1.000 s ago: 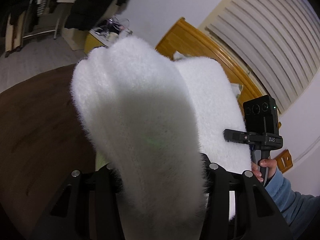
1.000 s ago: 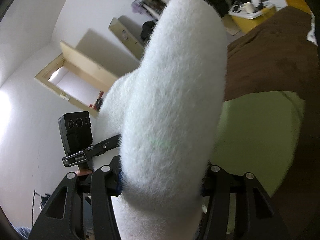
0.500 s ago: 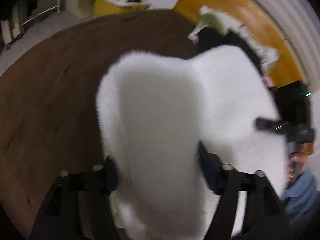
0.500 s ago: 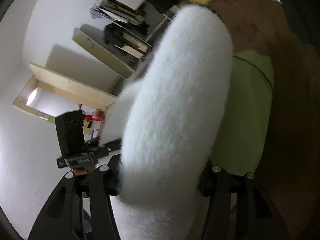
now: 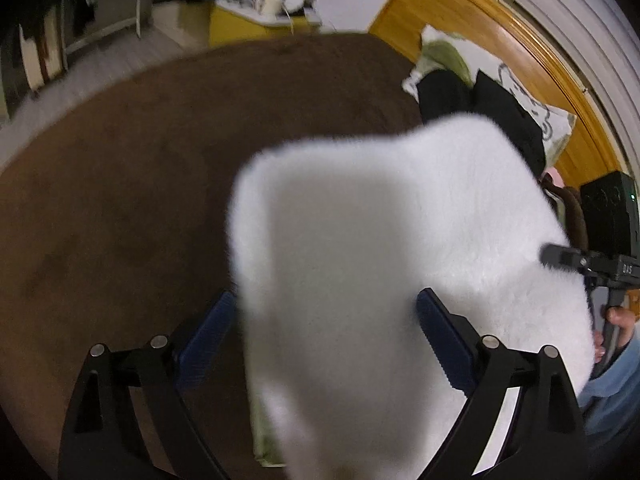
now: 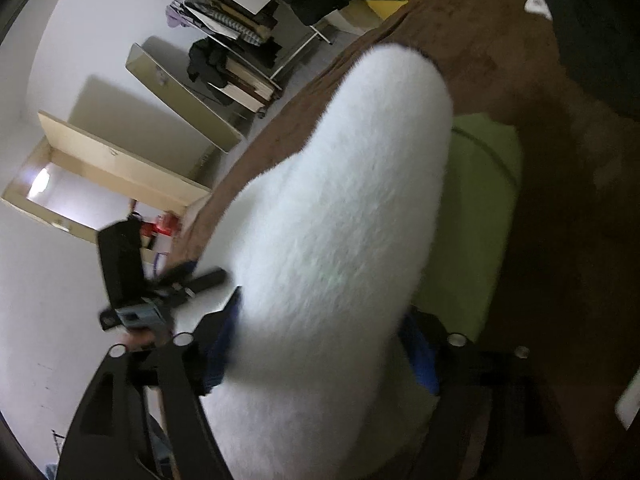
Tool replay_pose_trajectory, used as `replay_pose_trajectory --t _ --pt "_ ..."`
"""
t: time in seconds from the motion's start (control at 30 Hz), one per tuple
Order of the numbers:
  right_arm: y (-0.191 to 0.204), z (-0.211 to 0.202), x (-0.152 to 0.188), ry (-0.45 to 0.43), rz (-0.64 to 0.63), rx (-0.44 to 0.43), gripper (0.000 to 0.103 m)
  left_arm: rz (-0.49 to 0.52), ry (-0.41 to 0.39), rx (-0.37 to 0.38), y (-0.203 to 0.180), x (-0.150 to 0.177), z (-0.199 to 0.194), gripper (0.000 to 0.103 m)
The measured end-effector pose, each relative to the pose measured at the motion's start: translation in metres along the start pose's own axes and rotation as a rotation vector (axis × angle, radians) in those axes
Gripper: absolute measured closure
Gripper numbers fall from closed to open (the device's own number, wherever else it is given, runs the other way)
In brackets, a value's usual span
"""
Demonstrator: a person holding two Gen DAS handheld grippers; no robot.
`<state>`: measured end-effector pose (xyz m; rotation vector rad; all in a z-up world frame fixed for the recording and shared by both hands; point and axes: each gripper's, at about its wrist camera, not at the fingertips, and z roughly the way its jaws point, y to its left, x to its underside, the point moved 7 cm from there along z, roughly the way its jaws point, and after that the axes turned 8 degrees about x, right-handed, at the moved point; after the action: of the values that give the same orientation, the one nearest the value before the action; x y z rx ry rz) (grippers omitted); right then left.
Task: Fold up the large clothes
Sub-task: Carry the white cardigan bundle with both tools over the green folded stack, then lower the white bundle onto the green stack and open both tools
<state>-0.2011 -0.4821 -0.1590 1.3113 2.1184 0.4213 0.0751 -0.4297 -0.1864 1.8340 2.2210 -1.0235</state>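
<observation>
A fluffy white garment fills the middle of both views and hangs over the brown bed cover. My left gripper has its blue-padded fingers on either side of a thick fold of it and holds it up. My right gripper grips another thick fold of the same white garment. Each gripper shows in the other's view: the right one at the far right, the left one at the left. A light green garment lies flat on the bed beneath.
The brown bed cover spreads to the left. Black clothes and a pillow lie by the wooden headboard. A yellow bedside table with clutter stands beyond. A clothes rack and a wardrobe are by the wall.
Both grippers have tipped forward and down toward the bed with the white garment. The views now look at the bed cover instead of the walls.
</observation>
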Motion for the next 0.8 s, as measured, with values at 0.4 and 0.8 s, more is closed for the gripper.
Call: replay_pose_trajectory --t 0.4,0.8 --pt "0.062 -0.07 0.008 -0.245 -0.404 0.285 0.01 0.187 -0.059 -0.102 -0.057 0.0 -0.042 0.007" --pt "0.076 0.005 0.049 -0.119 -0.563 0.381 0.013 0.178 -0.097 0.039 -0.074 0.054 -0.011 0.007"
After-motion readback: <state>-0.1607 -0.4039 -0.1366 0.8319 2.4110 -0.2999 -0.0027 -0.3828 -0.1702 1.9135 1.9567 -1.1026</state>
